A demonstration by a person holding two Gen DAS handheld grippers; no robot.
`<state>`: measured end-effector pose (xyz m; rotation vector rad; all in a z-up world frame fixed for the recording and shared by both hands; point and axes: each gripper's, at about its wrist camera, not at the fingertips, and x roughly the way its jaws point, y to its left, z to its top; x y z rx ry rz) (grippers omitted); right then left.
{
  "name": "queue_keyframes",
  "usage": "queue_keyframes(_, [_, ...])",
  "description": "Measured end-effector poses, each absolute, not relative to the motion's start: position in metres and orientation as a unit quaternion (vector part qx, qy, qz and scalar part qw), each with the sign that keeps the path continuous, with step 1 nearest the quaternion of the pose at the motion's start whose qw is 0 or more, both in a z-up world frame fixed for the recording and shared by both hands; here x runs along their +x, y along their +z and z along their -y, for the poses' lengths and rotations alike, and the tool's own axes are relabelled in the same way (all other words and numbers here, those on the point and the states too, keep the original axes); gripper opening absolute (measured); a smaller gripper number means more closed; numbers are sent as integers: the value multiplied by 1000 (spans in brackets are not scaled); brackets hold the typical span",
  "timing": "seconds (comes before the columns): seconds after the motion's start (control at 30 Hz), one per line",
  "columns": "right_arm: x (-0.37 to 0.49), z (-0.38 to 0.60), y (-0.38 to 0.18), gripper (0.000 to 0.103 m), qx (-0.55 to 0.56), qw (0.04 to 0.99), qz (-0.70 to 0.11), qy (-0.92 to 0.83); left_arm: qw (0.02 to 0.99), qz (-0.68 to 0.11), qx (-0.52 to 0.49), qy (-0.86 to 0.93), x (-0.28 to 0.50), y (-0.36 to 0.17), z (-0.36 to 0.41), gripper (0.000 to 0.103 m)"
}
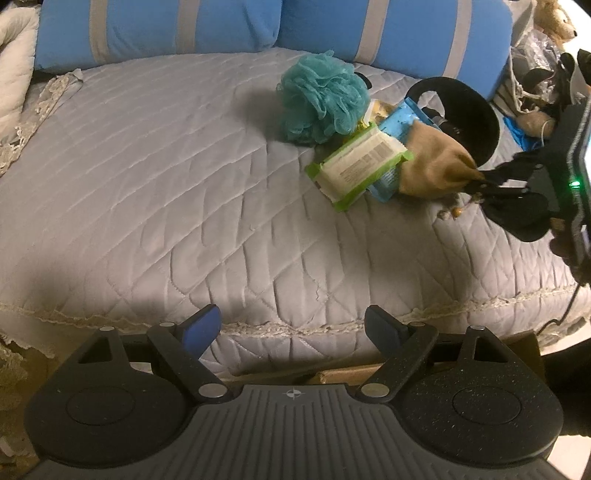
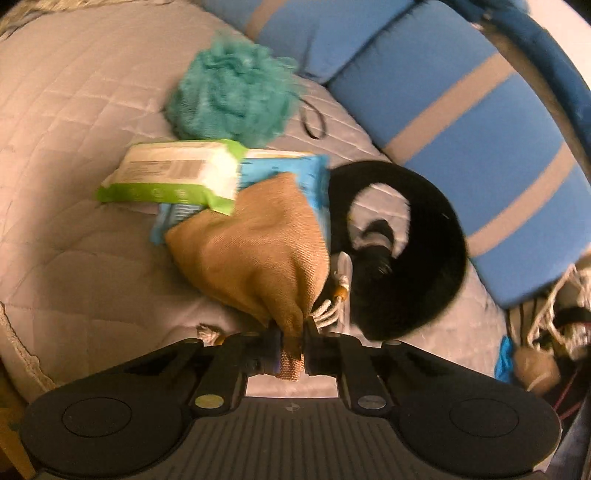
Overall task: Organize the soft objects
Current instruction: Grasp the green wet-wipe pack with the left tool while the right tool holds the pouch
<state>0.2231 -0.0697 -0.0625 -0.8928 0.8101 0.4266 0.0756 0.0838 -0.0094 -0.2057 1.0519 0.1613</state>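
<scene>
A tan burlap drawstring pouch (image 2: 255,254) lies on the grey quilted bed (image 1: 166,192), and my right gripper (image 2: 291,349) is shut on its gathered neck. The pouch (image 1: 432,162) and the right gripper (image 1: 480,182) also show in the left wrist view at the right. The pouch overlaps a blue packet (image 2: 284,166) and a green-edged wipes pack (image 2: 173,173). A teal bath pouf (image 2: 229,92) sits behind them. A black neck pillow (image 2: 424,251) lies to the pouch's right. My left gripper (image 1: 293,328) is open and empty over the bed's near edge.
Two blue pillows with grey stripes (image 1: 159,29) (image 1: 399,33) line the back of the bed. Clutter with cords and a blue item (image 2: 546,343) lies off the bed's right side. A lace trim (image 1: 295,326) runs along the bed's front edge.
</scene>
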Motion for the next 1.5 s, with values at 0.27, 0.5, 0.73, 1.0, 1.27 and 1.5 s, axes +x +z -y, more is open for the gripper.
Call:
queue_keyframes(0.27, [212,98,-40,13,-389,821,-378,181,864,-492,-89,63,83,-6,-70,85])
queue_keyframes(0.5, [200,121,-22,13,-334,833,-405,173,887,-455,-83,9,86,7,-48,85])
queue_keyframes(0.73, [186,153,-6,13,-259,846,-434,168,899,-435,-48,-6,96,10,-34,85])
queue_keyframes(1.0, [166,182,9,13,-196,855,-451,167,905,-424,6,-13,124,6,-22,85])
queue_keyframes(1.27, [154,206,16,13,-159,856,-464,163,909,-413,56,-21,153,2,-13,86])
queue_keyframes(1.5, [145,226,23,13,-132,862,-465,156,909,-401,109,-27,182,-6,-12,86])
